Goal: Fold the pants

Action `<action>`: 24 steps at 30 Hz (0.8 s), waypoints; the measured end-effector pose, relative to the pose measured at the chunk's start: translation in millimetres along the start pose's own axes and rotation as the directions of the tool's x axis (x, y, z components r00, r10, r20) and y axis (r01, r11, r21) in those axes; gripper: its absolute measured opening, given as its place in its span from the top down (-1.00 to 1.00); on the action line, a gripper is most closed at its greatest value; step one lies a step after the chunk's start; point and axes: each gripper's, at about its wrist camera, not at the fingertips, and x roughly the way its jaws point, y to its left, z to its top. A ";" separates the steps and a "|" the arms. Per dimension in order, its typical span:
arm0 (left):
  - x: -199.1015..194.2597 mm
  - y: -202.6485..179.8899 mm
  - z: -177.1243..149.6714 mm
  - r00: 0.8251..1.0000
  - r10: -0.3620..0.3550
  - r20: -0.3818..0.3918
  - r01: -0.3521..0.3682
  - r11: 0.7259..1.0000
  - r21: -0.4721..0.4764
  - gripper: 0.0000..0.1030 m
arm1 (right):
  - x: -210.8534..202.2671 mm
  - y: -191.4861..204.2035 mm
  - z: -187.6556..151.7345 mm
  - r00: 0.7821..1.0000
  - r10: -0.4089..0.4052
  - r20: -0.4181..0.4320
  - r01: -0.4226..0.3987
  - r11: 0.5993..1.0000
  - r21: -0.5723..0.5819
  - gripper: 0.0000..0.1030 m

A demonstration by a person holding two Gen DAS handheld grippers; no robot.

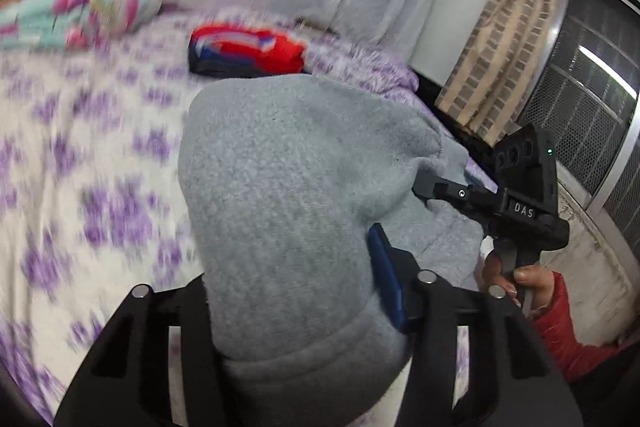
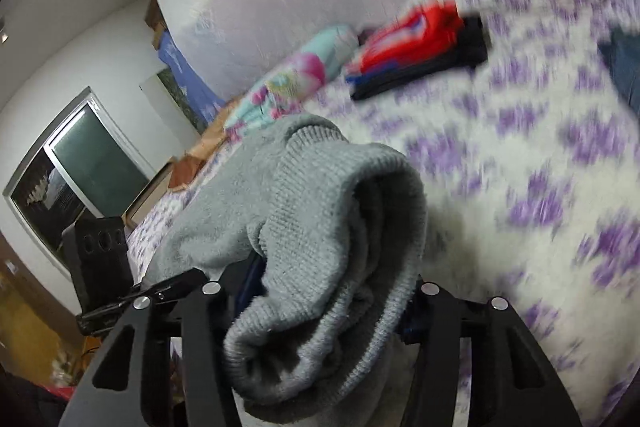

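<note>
The grey fleece pants (image 1: 280, 187) hang in the air over the bed, held by both grippers. My left gripper (image 1: 304, 311) is shut on the ribbed waistband end; its blue pad (image 1: 386, 279) shows at the right of the cloth. My right gripper (image 1: 424, 193) also shows in the left wrist view, shut on the cloth's right edge. In the right wrist view the pants (image 2: 320, 227) bunch up between my right gripper's fingers (image 2: 320, 307), with the left gripper (image 2: 168, 291) at lower left. The cloth hides the fingertips of each camera's own gripper.
The bed has a white cover with purple flowers (image 1: 80, 167). A folded red and dark garment stack (image 1: 248, 53) and a turquoise-pink bundle (image 1: 80, 13) lie near the headboard. A curtain (image 1: 504, 39) and window grille (image 1: 588, 99) stand at right. A dark blue garment (image 2: 624, 67) lies at right edge.
</note>
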 end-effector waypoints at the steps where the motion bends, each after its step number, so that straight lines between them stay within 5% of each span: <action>1: -1.3 -3.4 7.6 1.000 0.005 0.025 -0.006 1.000 0.021 0.08 | -5.0 5.3 7.0 1.000 -0.011 0.026 0.012 0.999 -0.031 -0.02; 7: 25.9 -0.8 98.9 0.994 0.016 0.104 -0.027 0.994 0.102 0.08 | 1.3 6.1 95.3 0.991 -0.062 0.116 0.073 0.993 -0.097 -0.02; 17: 167.0 72.9 284.6 0.976 0.128 0.174 -0.145 0.985 0.094 0.08 | 114.8 -74.9 285.1 0.971 -0.133 0.198 0.147 0.987 -0.060 -0.02; 22: 245.4 135.1 306.1 0.977 0.196 0.086 -0.196 0.981 -0.007 -0.10 | 200.6 -144.6 309.3 0.974 -0.188 0.123 0.187 0.982 0.023 -0.09; 23: 259.0 146.6 302.5 0.976 0.211 0.060 -0.209 0.977 -0.039 -0.20 | 216.9 -160.1 303.3 0.972 -0.219 0.089 0.215 0.975 0.055 -0.22; 24: 278.3 165.9 292.4 0.974 0.224 0.025 -0.221 0.971 -0.096 -0.53 | 228.3 -172.4 295.0 0.968 -0.243 0.070 0.237 0.968 0.081 -0.41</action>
